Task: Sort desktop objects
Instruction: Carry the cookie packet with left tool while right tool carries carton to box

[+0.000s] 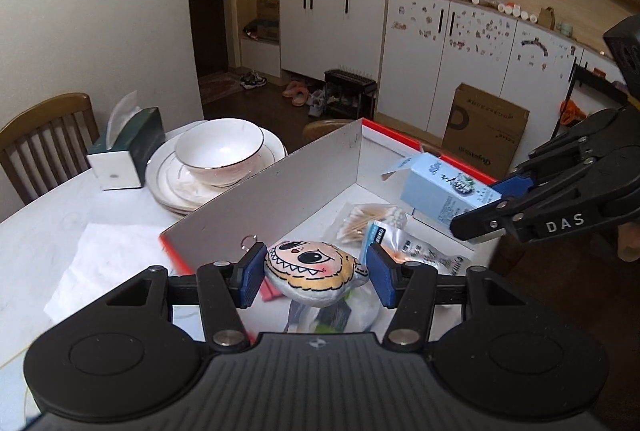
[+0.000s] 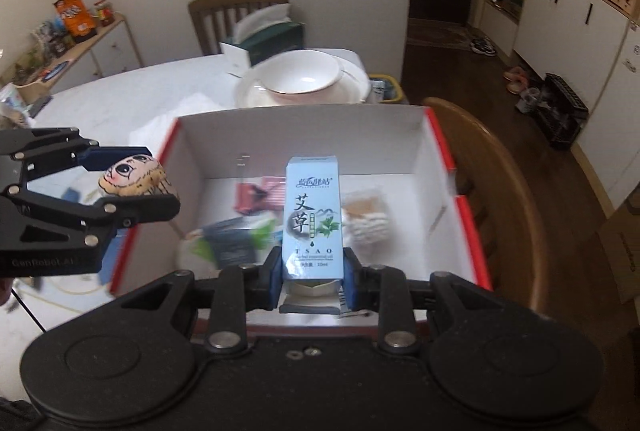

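A white table (image 2: 132,99) is seen bearing a red-edged cardboard box (image 2: 304,131), with stacked plates (image 1: 168,187), a white bowl (image 1: 219,151) and a tissue box (image 1: 128,151) set behind it. Inside the box a cotton swab packet (image 1: 372,221) and other small packets are scattered. The plush face keychain (image 1: 316,271) is held between the pads of the left gripper (image 1: 316,277) over the box's near-left edge, while the light blue essential-oil carton (image 2: 312,215) is clamped upright by the right gripper (image 2: 312,281) above the box interior.
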The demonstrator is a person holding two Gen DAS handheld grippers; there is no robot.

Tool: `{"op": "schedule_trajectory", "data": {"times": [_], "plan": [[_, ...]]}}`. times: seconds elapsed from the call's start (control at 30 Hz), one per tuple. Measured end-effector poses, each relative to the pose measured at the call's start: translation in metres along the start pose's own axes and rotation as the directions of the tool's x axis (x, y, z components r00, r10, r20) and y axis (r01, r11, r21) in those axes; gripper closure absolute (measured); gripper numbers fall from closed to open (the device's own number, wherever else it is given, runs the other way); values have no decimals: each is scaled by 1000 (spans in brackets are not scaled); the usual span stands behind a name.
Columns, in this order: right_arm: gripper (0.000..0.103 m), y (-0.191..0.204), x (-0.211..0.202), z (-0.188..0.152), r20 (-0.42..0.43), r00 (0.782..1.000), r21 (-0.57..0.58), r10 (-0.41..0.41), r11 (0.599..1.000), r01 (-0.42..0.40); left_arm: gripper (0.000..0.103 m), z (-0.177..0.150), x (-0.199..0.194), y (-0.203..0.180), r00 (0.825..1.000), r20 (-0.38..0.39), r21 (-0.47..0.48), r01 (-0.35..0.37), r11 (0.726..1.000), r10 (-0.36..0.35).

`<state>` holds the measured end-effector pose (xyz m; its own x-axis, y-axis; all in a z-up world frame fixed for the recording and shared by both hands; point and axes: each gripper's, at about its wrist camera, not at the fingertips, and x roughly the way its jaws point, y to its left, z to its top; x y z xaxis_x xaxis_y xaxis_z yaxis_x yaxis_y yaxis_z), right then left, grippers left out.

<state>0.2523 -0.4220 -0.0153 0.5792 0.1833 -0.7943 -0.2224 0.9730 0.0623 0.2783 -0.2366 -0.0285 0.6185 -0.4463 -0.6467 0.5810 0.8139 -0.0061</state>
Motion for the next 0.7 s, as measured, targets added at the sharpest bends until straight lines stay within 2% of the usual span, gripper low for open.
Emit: {"op": "schedule_trajectory", "data": {"times": [0.33, 0.47, 0.7], "plan": [[76, -28, 41, 17, -43, 999, -9, -14, 1000, 14, 49, 24, 70, -3, 995, -103, 41, -12, 999, 16], [76, -29, 56, 24, -63, 998, -27, -11, 1000, 9, 49, 25, 92, -3, 988, -148, 62, -25, 998, 34], [76, -25, 80, 31, -100, 995, -62, -22, 998, 16, 49, 25, 116, -1, 977, -213, 54, -7, 999, 18]]}}
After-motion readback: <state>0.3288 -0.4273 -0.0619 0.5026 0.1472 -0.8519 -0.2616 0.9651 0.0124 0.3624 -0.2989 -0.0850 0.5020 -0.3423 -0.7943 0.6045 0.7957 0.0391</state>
